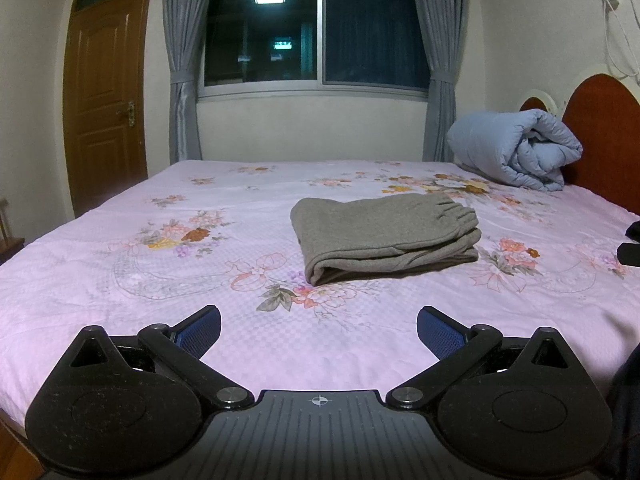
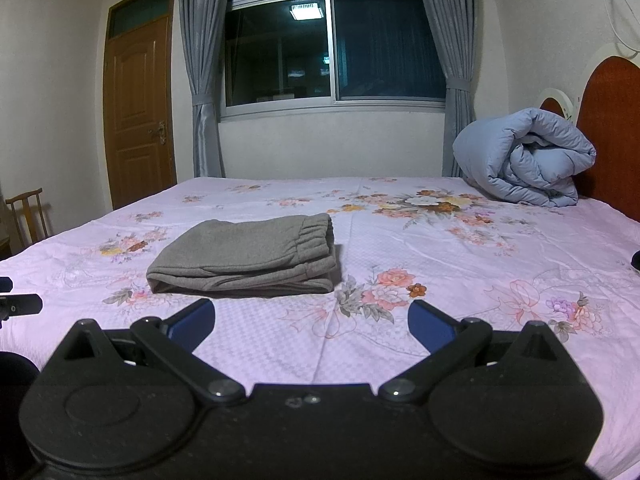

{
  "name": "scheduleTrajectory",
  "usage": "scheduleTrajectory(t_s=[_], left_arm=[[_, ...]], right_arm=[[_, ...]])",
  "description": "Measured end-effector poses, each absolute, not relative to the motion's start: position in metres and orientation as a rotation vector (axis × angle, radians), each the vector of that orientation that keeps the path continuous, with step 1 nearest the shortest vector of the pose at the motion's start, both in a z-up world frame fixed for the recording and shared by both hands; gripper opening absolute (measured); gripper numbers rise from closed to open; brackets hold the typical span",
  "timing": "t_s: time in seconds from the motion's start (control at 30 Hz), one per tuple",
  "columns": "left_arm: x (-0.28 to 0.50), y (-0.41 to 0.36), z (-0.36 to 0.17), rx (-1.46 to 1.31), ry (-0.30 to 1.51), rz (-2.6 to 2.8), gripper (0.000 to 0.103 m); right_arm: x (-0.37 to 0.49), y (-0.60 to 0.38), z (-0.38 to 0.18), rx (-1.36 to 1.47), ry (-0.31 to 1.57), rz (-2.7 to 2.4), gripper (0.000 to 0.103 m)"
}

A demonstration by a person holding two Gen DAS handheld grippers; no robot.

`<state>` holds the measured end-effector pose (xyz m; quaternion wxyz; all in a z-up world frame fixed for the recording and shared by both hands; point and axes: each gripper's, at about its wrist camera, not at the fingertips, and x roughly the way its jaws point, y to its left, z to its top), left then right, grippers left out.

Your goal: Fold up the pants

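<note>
A: Starting near. I'm holding the left gripper (image 1: 319,330) low over the near edge of the bed (image 1: 120,240), jaws spread wide, nothing between the blue pads (image 1: 202,330). The right gripper (image 2: 311,322) is doing the same, released and gripping nothing.

B: Pants?

A: The grey pants (image 1: 384,234) are lying out past both grippers, mid-bed, well clear of the fingers. They're sitting as a compact stacked bundle, elastic waistband (image 2: 316,226) on top toward the headboard side, folded edge facing me.

B: So progress?

A: I'm judging the fold done, or very nearly. The layers are looking squared, no legs trailing. At most a tidy-up is remaining.

B: Containers?

A: I'm seeing none, no basket or drawer. Farther back, just a rolled blue duvet (image 2: 524,156) leaning by the headboard (image 2: 612,132), then the window (image 1: 316,28) and door (image 1: 106,92).
</note>
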<state>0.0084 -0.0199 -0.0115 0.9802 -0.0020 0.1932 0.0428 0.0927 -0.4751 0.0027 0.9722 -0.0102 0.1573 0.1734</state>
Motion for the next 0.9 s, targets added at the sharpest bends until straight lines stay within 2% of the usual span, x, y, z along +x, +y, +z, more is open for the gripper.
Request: scheduleTrajectory(t_s=[0.9], left_arm=[[0.0078, -0.0192, -0.0116, 0.005, 0.387, 0.079, 0.103]], right_arm=[[0.0929, -0.4757, 0.0024, -0.026, 0.32, 0.355, 0.097]])
